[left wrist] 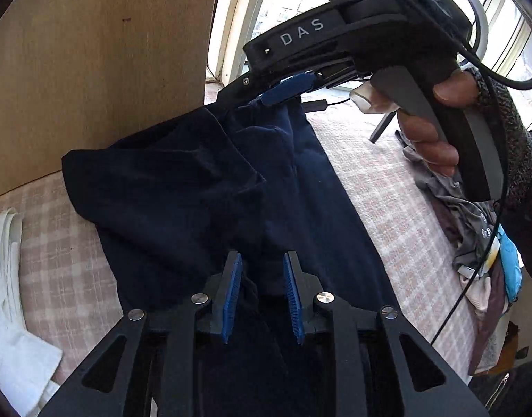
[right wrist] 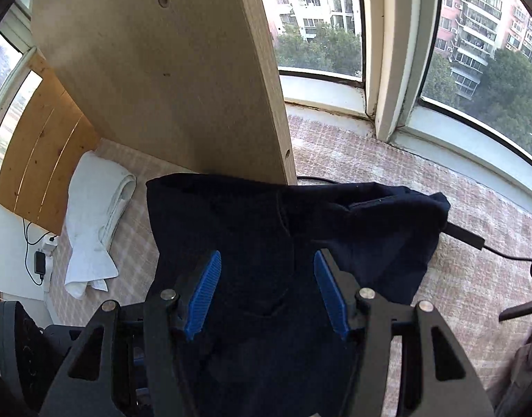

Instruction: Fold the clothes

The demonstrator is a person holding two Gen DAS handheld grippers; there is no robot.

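A navy blue garment [left wrist: 179, 191] lies folded over on a pink-and-white checked bedsheet [left wrist: 387, 191]. In the left wrist view my left gripper [left wrist: 262, 260] hovers over its near part. The jaws stand a little apart, and dark cloth runs under and between them without the blue pads [left wrist: 231, 295] pressing it. A hand holds my right gripper [left wrist: 241, 100] at the garment's far edge. In the right wrist view the right gripper [right wrist: 267, 257] is open wide above the navy garment [right wrist: 248, 215], its pads [right wrist: 203, 295] clear of the cloth.
A tall wooden board [right wrist: 161, 87] stands just behind the garment. A folded white cloth [right wrist: 96, 208] lies left of it. A pile of mixed clothes [left wrist: 474, 236] sits at the bed's right. A black cable and plug [right wrist: 467, 236] lie near the curved window [right wrist: 474, 52].
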